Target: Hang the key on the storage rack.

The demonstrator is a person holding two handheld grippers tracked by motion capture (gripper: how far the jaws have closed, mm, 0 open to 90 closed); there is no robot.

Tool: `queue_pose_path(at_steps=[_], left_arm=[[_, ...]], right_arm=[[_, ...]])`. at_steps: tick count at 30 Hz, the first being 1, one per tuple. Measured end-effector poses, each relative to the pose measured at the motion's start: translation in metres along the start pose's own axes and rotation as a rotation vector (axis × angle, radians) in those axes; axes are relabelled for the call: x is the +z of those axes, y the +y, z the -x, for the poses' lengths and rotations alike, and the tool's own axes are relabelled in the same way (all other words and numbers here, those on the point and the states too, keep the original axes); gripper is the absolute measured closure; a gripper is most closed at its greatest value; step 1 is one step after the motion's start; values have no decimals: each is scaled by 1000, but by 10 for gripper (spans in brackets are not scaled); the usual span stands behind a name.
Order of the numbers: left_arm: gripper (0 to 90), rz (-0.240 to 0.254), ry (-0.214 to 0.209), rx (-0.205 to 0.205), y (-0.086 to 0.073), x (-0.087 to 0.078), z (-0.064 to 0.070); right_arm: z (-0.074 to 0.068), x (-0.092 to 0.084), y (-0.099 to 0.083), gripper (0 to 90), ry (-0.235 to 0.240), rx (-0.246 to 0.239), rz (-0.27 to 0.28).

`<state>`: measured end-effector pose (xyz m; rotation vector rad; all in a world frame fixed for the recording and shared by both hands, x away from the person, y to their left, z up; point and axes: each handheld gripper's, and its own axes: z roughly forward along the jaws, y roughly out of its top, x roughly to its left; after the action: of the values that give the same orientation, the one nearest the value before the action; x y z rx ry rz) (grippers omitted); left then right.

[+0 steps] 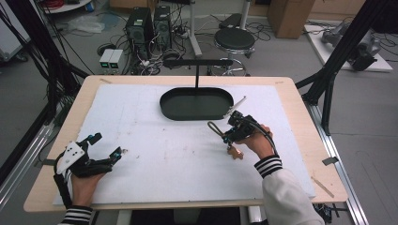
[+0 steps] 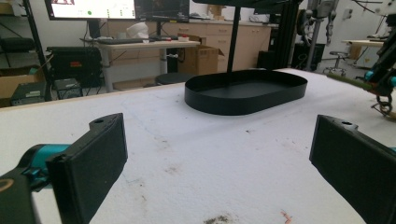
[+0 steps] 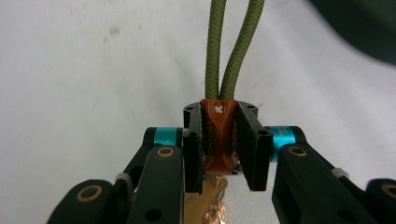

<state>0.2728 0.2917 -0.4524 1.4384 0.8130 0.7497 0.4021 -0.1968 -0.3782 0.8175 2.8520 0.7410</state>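
Right tongs [image 3: 219,154] clamped on brown leather tab [image 3: 218,140] w/ green cord loop [image 3: 231,51].

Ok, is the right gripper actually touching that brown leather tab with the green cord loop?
Touching. The right gripper view shows the right gripper with both jaws pressed against the sides of the brown leather tab, no gap.

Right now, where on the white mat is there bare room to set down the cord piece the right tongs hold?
Most of the white foam mat is bare: the wide stretch between the left tongs and right tongs, below the black oval metal tray. It is crowded only by the right tongs, shut on the brown leather tab with its olive-green cord loop.
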Motion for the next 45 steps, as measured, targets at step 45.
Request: queue_pose_path(at_steps=[45], left_arm=[[46, 0, 3, 2, 0, 0, 0]], right_arm=[[47, -53, 39, 734, -440, 137, 581]])
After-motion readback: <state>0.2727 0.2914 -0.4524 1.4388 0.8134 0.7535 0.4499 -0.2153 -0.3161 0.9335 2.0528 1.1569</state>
